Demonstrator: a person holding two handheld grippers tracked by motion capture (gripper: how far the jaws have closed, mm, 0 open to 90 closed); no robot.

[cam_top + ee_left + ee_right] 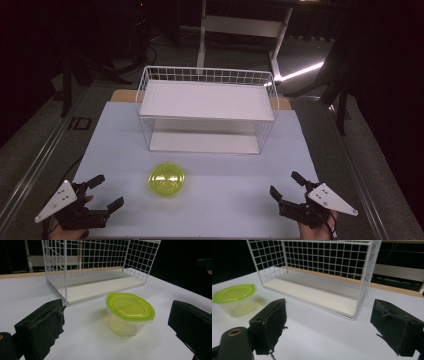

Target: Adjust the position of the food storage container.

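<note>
The left claw [102, 192] rests spread and empty on the surface [235, 175]; the right claw [286, 186] likewise. The lidded green tub [166, 179] stands upright ahead and just inward of the left claw, nearer it than the right, with the wire rack [206, 107] beyond. The tub's contents are hard to make out.

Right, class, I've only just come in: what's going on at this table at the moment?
A person sits at a white table with a two-jaw gripper in each hand. The left gripper and the right gripper both rest near the table's near edge, jaws open, holding nothing. Between them, nearer the left one, stands a clear plastic container with a yellow-green lid, lid on and untouched. Behind it is a white wire shelf rack, both its shelves bare. No handling has started.
</note>
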